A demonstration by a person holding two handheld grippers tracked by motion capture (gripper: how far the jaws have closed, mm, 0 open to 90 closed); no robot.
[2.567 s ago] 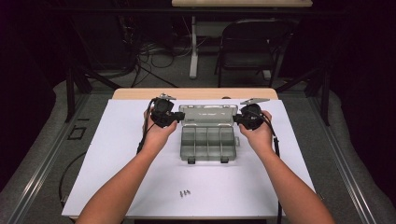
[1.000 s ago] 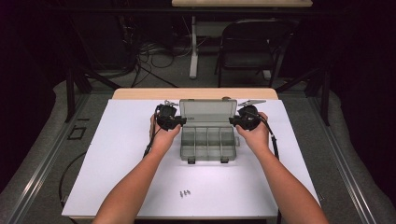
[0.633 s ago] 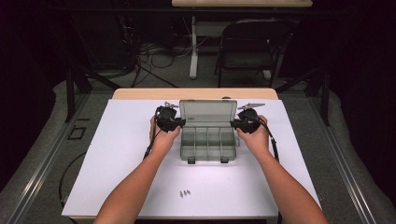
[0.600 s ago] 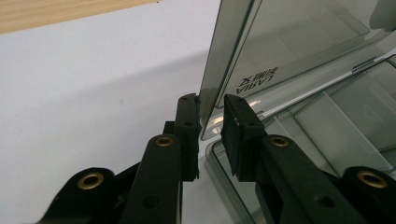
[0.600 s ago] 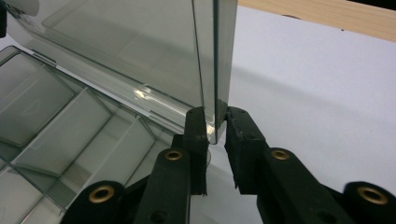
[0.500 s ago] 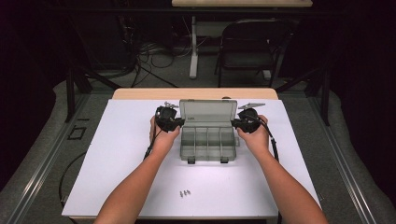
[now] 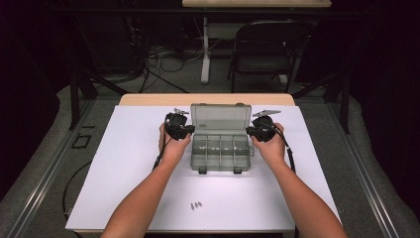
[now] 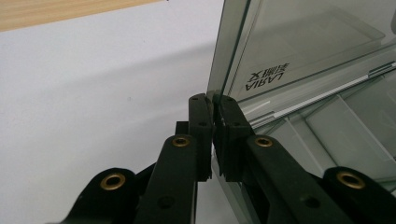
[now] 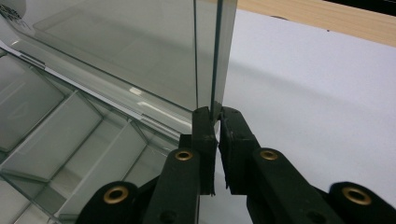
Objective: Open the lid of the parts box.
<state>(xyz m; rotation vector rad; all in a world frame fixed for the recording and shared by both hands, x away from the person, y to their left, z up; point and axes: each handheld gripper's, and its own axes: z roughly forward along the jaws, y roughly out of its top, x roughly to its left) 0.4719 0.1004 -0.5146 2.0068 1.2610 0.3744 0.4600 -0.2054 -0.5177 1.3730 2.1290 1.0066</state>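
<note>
Both claws pinch the raised lid

Up close, the left gripper view shows the left claw (image 8: 212,109) with its jaws drawn together on the near edge of the box's clear lid (image 8: 299,51), the thin plastic caught between the tips; printed lettering reads through the lid beside it. The right gripper view shows the right claw (image 9: 214,119) clamped the same way on the opposite side edge of the lid (image 9: 140,46), with the divided compartments of the organizer box (image 9: 56,154) spreading away below.

From the high view the pinch itself is too small to make out, but the layout is plain: the left claw (image 7: 184,130) and right claw (image 7: 253,131) sit at either side of the box (image 7: 220,151), whose lid (image 7: 220,118) stands nearly upright at the far edge. Both forearms reach forward from the bottom of the picture, hands wrapped round the gripper bodies, wrists roughly level. The box rests mid-way across the white worktop (image 7: 124,163). A few small screws (image 7: 196,204) lie well apart from it, nearer the person.
</note>
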